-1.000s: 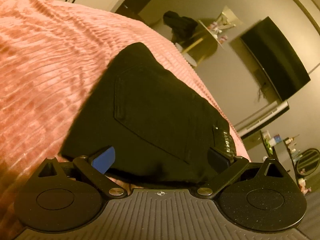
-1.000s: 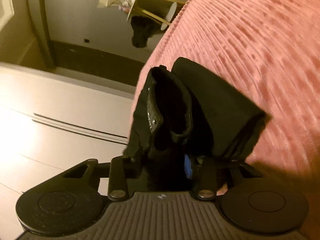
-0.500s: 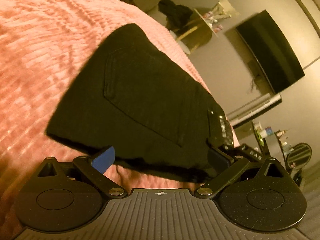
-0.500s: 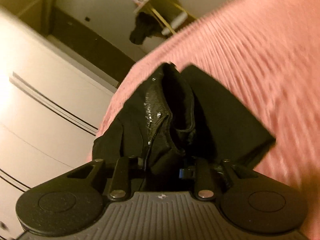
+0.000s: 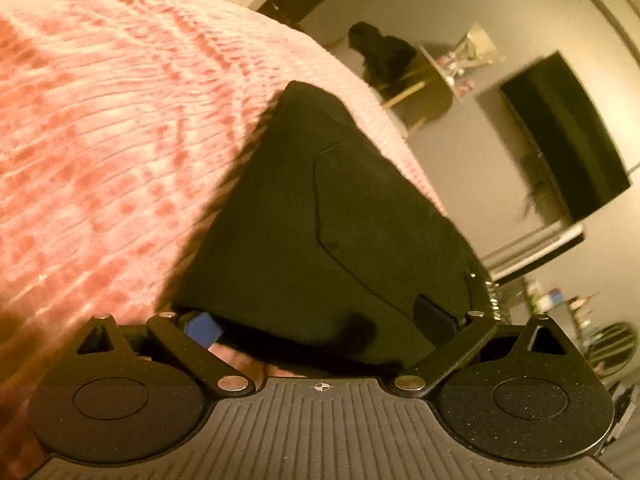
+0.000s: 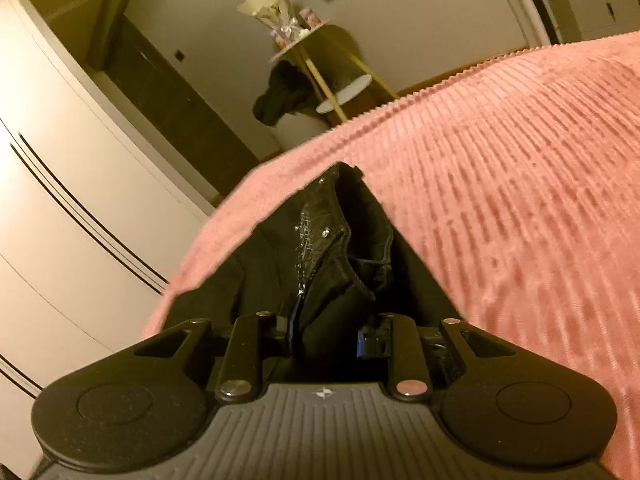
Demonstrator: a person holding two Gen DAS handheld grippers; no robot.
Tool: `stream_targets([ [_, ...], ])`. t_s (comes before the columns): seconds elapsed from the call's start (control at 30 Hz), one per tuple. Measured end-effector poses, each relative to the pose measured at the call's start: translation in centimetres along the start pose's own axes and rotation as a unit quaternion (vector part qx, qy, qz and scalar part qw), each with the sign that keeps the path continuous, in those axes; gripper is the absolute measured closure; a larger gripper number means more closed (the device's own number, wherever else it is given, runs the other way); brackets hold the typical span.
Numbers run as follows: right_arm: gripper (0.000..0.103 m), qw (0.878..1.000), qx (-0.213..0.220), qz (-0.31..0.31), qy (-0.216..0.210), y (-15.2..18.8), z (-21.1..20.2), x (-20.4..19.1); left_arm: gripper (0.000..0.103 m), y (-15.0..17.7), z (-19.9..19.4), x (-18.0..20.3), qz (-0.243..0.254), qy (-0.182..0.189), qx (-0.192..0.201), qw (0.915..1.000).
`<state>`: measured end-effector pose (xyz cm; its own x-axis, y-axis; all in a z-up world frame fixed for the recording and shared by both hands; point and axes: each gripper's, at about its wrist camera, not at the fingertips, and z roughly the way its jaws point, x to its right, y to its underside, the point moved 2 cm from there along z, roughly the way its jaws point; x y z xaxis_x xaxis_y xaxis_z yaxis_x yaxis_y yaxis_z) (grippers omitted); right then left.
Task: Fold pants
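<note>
Right gripper (image 6: 326, 338) clamped on the bunched waist end of the black pants (image 6: 340, 240), jaws just drawn in on that thick wad of cloth. Left gripper (image 5: 320, 326) spread wide across the near edge of the pants (image 5: 340, 220), pads at either side; whether pressing or merely straddling, cannot tell. Already folded into a compact bundle (back pocket uppermost), resting on the pink ribbed bedspread (image 5: 120, 120) near its edge. Probably left: carrying, setting down square, perhaps one last flattening.
</note>
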<state>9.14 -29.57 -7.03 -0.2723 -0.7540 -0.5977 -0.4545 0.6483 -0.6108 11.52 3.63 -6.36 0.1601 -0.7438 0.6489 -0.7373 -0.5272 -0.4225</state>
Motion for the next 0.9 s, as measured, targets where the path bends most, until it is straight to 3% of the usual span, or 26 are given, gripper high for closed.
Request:
stream_targets([
  [0.1,0.075,0.997,-0.027,-0.047,0.051,1.0,2.5,0.5,0.003,0.0,1.0,0.0,0.006,-0.026,-0.015,0.9995],
  [0.2,0.071,0.999,-0.04,-0.011,0.035,0.5,2.6,1.4,0.003,0.5,0.8,0.0,0.019,-0.035,-0.021,0.999],
  [0.33,0.061,0.997,-0.051,0.06,0.011,-0.7,0.0,3.0,0.003,1.0,-0.6,1.0,0.045,0.009,-0.042,0.998],
  [0.43,0.057,0.998,-0.01,0.056,0.032,-1.4,-3.3,3.2,0.003,1.5,-2.3,2.5,0.085,0.018,-0.026,0.9959],
  [0.53,0.064,1.0,0.012,0.01,0.008,-1.4,-4.9,1.7,0.002,1.2,-2.7,3.6,0.113,0.022,-0.003,0.9933],
  [0.57,0.071,1.0,0.014,-0.01,-0.001,-1.2,-4.7,0.9,0.002,0.9,-2.7,4.2,0.131,0.018,0.009,0.9911],
  [0.67,0.083,0.998,0.005,-0.067,-0.008,-0.2,-3.4,-1.0,0.002,0.3,-2.1,5.7,0.181,-0.016,0.032,0.9829],
  [0.8,0.103,0.988,-0.019,-0.136,0.075,0.5,-0.3,-1.1,0.002,0.2,1.0,5.3,0.212,-0.08,0.001,0.974],
  [0.9,0.103,0.986,-0.027,-0.141,0.087,0.4,1.0,-0.3,0.001,0.9,1.7,5.3,0.244,-0.086,0.009,0.966],
])
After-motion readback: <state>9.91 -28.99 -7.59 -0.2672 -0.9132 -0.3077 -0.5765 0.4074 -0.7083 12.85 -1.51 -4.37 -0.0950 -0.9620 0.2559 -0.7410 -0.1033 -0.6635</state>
